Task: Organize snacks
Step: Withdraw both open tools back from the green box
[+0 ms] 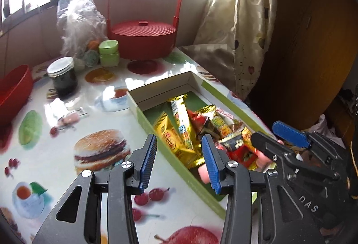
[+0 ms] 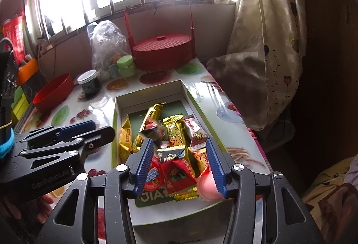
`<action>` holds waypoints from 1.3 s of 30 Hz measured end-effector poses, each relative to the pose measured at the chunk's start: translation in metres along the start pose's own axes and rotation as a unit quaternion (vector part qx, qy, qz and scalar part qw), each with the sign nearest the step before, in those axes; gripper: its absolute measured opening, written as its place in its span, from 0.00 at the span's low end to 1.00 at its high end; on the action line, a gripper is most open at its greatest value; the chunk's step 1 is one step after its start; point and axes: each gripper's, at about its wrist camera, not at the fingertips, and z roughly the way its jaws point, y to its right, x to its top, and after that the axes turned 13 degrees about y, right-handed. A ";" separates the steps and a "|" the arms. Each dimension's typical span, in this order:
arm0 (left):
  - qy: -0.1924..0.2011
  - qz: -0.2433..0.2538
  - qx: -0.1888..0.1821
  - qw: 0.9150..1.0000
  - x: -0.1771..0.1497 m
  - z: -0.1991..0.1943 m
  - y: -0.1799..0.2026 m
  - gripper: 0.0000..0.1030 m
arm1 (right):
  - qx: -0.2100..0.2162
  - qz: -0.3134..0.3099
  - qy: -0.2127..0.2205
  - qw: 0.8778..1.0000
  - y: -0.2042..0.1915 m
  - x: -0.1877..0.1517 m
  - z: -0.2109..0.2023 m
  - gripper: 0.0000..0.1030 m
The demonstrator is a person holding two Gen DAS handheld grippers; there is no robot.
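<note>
Snacks (image 2: 170, 141) piled in green box (image 2: 115, 114) on counter (image 1: 67, 109) | both jaws apart, empty | right hand-held gripper (image 2: 179, 163) directly above pile, nearer | left hand-held gripper (image 1: 179, 161) over box's left wall | box runs near-to-far

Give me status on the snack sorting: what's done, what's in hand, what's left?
Done: a pile of wrapped snacks lies inside the open box. In hand: nothing; the left gripper and the right gripper are both open above it. Left: no loose snacks are visible on the table; the pile is jumbled.
</note>
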 end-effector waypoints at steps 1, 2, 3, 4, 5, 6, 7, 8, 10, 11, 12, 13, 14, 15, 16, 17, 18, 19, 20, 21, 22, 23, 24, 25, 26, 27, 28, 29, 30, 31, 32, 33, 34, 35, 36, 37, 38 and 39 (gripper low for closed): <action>0.000 0.001 0.001 1.000 -0.002 -0.002 -0.001 0.42 | -0.002 0.000 0.001 1.000 -0.001 -0.001 -0.002 0.48; 0.001 0.001 0.005 1.000 -0.005 -0.006 -0.001 0.42 | -0.003 -0.001 0.002 1.000 -0.002 -0.002 -0.005 0.48; 0.001 0.001 0.008 1.000 -0.006 -0.008 -0.001 0.42 | -0.003 -0.002 0.003 1.000 -0.003 -0.003 -0.007 0.48; 0.001 0.000 0.011 1.000 -0.009 -0.011 -0.002 0.42 | -0.004 -0.002 0.002 1.000 -0.005 -0.004 -0.009 0.48; 0.002 -0.002 0.016 1.000 -0.012 -0.015 -0.003 0.42 | -0.005 -0.003 0.001 1.000 -0.006 -0.005 -0.011 0.48; 0.003 -0.002 0.020 1.000 -0.014 -0.017 -0.003 0.42 | -0.006 -0.004 0.002 1.000 -0.007 -0.006 -0.014 0.48; 0.002 0.000 0.023 1.000 -0.017 -0.020 -0.003 0.42 | -0.006 -0.004 0.003 1.000 -0.009 -0.008 -0.017 0.48; 0.001 0.001 0.025 1.000 -0.019 -0.022 -0.003 0.42 | -0.006 -0.004 0.003 1.000 -0.010 -0.009 -0.019 0.49; -0.001 0.007 0.031 1.000 -0.025 -0.026 -0.003 0.42 | -0.005 -0.005 0.004 1.000 -0.013 -0.011 -0.025 0.49; -0.003 0.009 0.033 0.999 -0.028 -0.027 -0.003 0.42 | -0.005 -0.006 0.005 1.000 -0.014 -0.012 -0.028 0.49; -0.008 0.013 0.035 0.999 -0.031 -0.028 -0.002 0.42 | -0.004 -0.007 0.007 1.000 -0.016 -0.013 -0.031 0.49; -0.012 0.015 0.034 0.999 -0.035 -0.029 -0.002 0.42 | -0.004 -0.008 0.009 1.000 -0.017 -0.015 -0.035 0.49; -0.016 0.017 0.033 0.999 -0.041 -0.030 -0.001 0.42 | -0.008 -0.010 0.005 1.000 -0.018 -0.018 -0.037 0.49; -0.021 0.017 0.030 0.999 -0.046 -0.032 -0.001 0.42 | -0.013 -0.011 0.002 1.000 -0.019 -0.021 -0.039 0.49; -0.023 0.014 0.031 0.999 -0.050 -0.033 -0.001 0.42 | -0.018 -0.014 -0.002 1.000 -0.020 -0.024 -0.040 0.49; -0.025 0.011 0.034 0.999 -0.054 -0.035 -0.002 0.42 | -0.023 -0.017 -0.007 1.000 -0.021 -0.029 -0.042 0.50; -0.030 0.009 0.035 0.999 -0.059 -0.036 -0.003 0.42 | -0.025 -0.017 -0.010 0.999 -0.021 -0.032 -0.044 0.50; -0.035 0.009 0.035 0.999 -0.063 -0.036 -0.004 0.42 | -0.025 -0.015 -0.017 0.999 -0.020 -0.038 -0.045 0.50; -0.039 0.010 0.038 0.998 -0.067 -0.036 -0.004 0.42 | -0.027 -0.013 -0.023 0.999 -0.019 -0.041 -0.045 0.50; -0.042 0.010 0.041 0.998 -0.071 -0.036 -0.004 0.42 | -0.030 -0.012 -0.028 0.999 -0.018 -0.046 -0.045 0.50; -0.044 0.009 0.042 0.998 -0.074 -0.037 -0.004 0.42 | -0.034 -0.012 -0.032 0.999 -0.017 -0.050 -0.045 0.50; -0.047 0.008 0.040 0.998 -0.078 -0.037 -0.004 0.42 | -0.037 -0.012 -0.037 0.999 -0.016 -0.056 -0.045 0.50; -0.049 0.008 0.041 0.998 -0.081 -0.038 -0.003 0.42 | -0.040 -0.010 -0.043 0.998 -0.016 -0.060 -0.044 0.50; -0.050 0.010 0.042 0.998 -0.083 -0.039 -0.003 0.42 | -0.042 -0.008 -0.050 0.998 -0.015 -0.064 -0.044 0.50; -0.050 0.011 0.042 0.998 -0.085 -0.039 -0.002 0.42 | -0.042 -0.006 -0.054 0.998 -0.015 -0.068 -0.044 0.50; -0.051 0.008 0.041 0.998 -0.087 -0.039 -0.002 0.42 | -0.042 -0.007 -0.057 0.997 -0.016 -0.070 -0.043 0.50; -0.052 0.005 0.040 0.998 -0.089 -0.039 -0.003 0.42 | -0.042 -0.010 -0.059 0.997 -0.017 -0.073 -0.043 0.50; -0.055 0.002 0.041 0.998 -0.091 -0.038 -0.004 0.42 | -0.045 -0.015 -0.061 0.997 -0.018 -0.076 -0.044 0.50; -0.059 0.002 0.043 0.997 -0.093 -0.037 -0.004 0.42 | -0.046 -0.016 -0.063 0.997 -0.018 -0.078 -0.043 0.50; -0.062 0.006 0.046 0.997 -0.096 -0.036 -0.003 0.42 | -0.047 -0.016 -0.067 0.997 -0.018 -0.080 -0.042 0.50; -0.065 0.008 0.046 0.997 -0.098 -0.035 -0.002 0.42 | -0.049 -0.018 -0.071 0.996 -0.019 -0.083 -0.041 0.50; -0.064 0.009 0.045 0.997 -0.098 -0.035 -0.002 0.42 | -0.050 -0.020 -0.074 0.996 -0.020 -0.085 -0.040 0.51; -0.063 0.010 0.045 0.997 -0.098 -0.035 -0.002 0.42 | -0.052 -0.023 -0.078 0.995 -0.021 -0.087 -0.038 0.51; -0.062 0.009 0.043 0.997 -0.098 -0.035 -0.002 0.42 | -0.056 -0.027 -0.081 0.995 -0.023 -0.088 -0.037 0.51; -0.061 0.009 0.043 0.997 -0.098 -0.034 -0.002 0.42 | -0.059 -0.031 -0.082 0.994 -0.024 -0.090 -0.036 0.51; -0.060 0.009 0.043 0.997 -0.098 -0.034 -0.002 0.43 | -0.063 -0.035 -0.081 0.994 -0.025 -0.091 -0.035 0.52; -0.059 0.009 0.042 0.997 -0.099 -0.034 -0.002 0.44 | -0.066 -0.038 -0.082 0.994 -0.026 -0.092 -0.034 0.52; -0.058 0.010 0.042 0.997 -0.099 -0.034 -0.001 0.46 | -0.069 -0.041 -0.081 0.993 -0.028 -0.092 -0.033 0.53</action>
